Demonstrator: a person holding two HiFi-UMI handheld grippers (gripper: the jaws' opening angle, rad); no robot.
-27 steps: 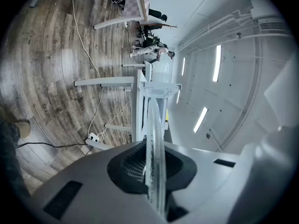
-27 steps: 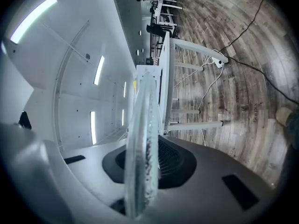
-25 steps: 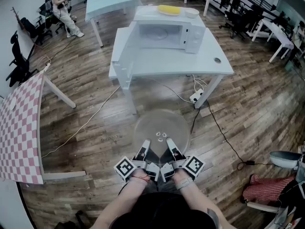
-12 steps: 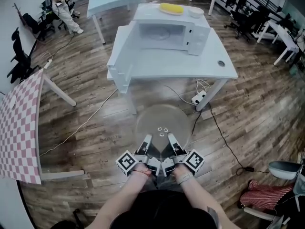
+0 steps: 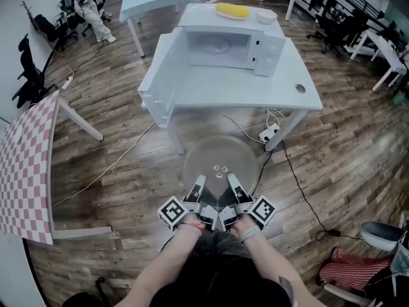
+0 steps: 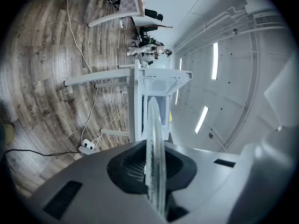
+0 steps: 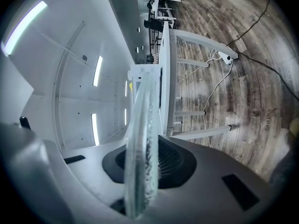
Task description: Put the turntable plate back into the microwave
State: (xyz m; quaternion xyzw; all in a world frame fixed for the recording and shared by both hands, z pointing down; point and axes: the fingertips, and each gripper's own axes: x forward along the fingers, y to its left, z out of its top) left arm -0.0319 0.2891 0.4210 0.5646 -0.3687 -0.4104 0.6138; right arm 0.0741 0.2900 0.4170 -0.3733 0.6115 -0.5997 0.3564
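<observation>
The clear glass turntable plate [image 5: 219, 160] is held level above the wooden floor, in front of the white table [image 5: 281, 91]. My left gripper [image 5: 197, 185] and right gripper [image 5: 231, 184] are side by side, each shut on the plate's near rim. In the gripper views the plate appears edge-on [image 6: 154, 139] [image 7: 141, 148], clamped between the dark pads. The white microwave [image 5: 225, 47] stands on the table ahead with its door [image 5: 163, 75] swung open to the left and its cavity bare. It also lies straight ahead in the gripper views [image 6: 156, 90] [image 7: 148, 85].
A yellow object [image 5: 231, 10] and a white bowl [image 5: 267, 16] rest on top of the microwave. A power strip [image 5: 269, 133] and cables lie on the floor under the table. A checkered table [image 5: 25, 165] stands at left. A person [image 5: 86, 5] sits far left.
Both grippers and the plate have been carried forward toward the table. The microwave and table now sit closer and lower in the head view. Both grips are unchanged.
</observation>
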